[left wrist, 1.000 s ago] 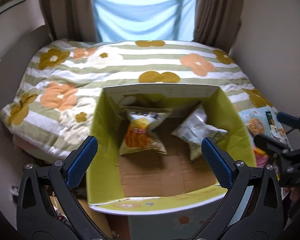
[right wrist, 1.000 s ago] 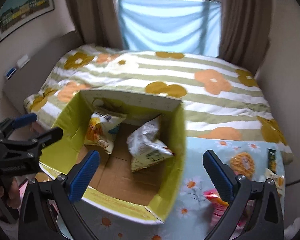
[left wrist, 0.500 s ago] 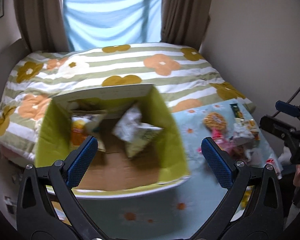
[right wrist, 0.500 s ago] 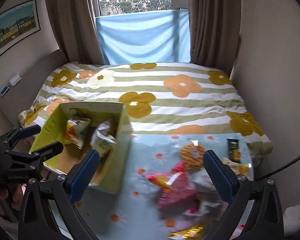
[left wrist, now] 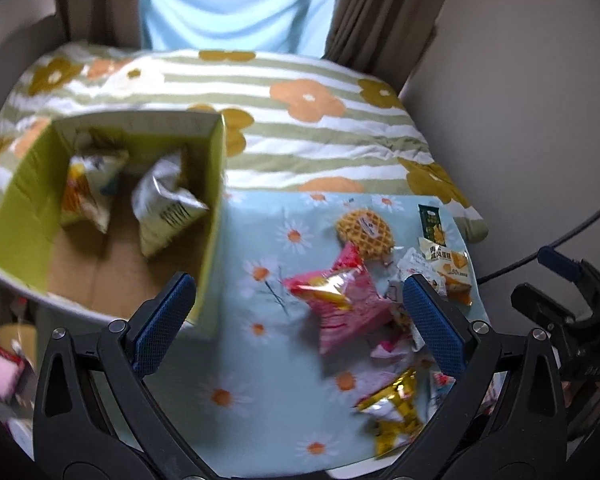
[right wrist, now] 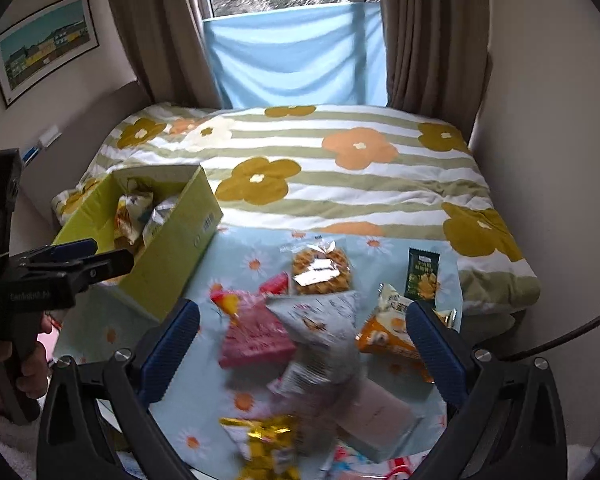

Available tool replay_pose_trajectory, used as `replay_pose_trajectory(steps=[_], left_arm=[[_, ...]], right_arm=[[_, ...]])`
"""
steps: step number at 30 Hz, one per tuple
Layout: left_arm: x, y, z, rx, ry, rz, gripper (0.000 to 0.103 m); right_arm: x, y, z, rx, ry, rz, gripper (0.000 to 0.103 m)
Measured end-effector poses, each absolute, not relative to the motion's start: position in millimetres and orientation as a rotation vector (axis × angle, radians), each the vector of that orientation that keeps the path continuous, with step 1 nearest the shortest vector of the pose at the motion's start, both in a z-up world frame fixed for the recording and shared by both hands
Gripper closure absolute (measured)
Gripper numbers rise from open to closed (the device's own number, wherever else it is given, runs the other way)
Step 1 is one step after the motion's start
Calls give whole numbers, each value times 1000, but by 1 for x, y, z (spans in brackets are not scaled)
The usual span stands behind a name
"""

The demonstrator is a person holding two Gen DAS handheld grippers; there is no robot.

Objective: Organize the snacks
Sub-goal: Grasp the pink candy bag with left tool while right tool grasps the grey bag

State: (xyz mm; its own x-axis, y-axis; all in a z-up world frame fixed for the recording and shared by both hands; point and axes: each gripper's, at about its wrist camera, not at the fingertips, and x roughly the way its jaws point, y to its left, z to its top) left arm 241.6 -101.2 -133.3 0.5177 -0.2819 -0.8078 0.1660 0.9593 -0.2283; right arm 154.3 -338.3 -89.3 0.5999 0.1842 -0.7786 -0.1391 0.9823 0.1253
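A yellow-green cardboard box [left wrist: 214,216] [right wrist: 172,248] holds two snack bags [left wrist: 164,204] at the table's left. Loose snacks lie in a heap on the right: a pink bag [left wrist: 340,304] [right wrist: 252,336], a round waffle [left wrist: 364,228] [right wrist: 320,272], a white-blue bag [right wrist: 320,320], a gold packet [left wrist: 392,412] [right wrist: 264,444], a green packet [right wrist: 422,276], an orange packet [right wrist: 384,340]. My left gripper [left wrist: 300,320] is open and empty, above the table between box and heap. My right gripper [right wrist: 300,340] is open and empty above the heap.
The table carries a light blue cloth with daisies [left wrist: 268,360]. A bed with a striped flower quilt [right wrist: 340,160] lies behind it. Walls stand close on the right, and a cable [right wrist: 572,336] hangs there. Curtains and a window are at the back.
Both grippers have swung right, away from over the box and toward the snack heap. Both stay open and empty.
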Motion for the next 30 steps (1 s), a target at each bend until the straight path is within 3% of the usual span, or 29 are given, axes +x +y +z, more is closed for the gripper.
replay_pose_trajectory(steps=[22, 28, 30], left_arm=[[292, -170, -281, -208, 1319, -308, 1], [301, -179, -294, -206, 1346, -328, 1], [303, -180, -296, -206, 1351, -329, 1]], right_arm=[[190, -367, -202, 127, 1087, 289, 2], [197, -363, -219, 121, 1108, 319, 9], [201, -359, -224, 106, 1114, 336, 18]])
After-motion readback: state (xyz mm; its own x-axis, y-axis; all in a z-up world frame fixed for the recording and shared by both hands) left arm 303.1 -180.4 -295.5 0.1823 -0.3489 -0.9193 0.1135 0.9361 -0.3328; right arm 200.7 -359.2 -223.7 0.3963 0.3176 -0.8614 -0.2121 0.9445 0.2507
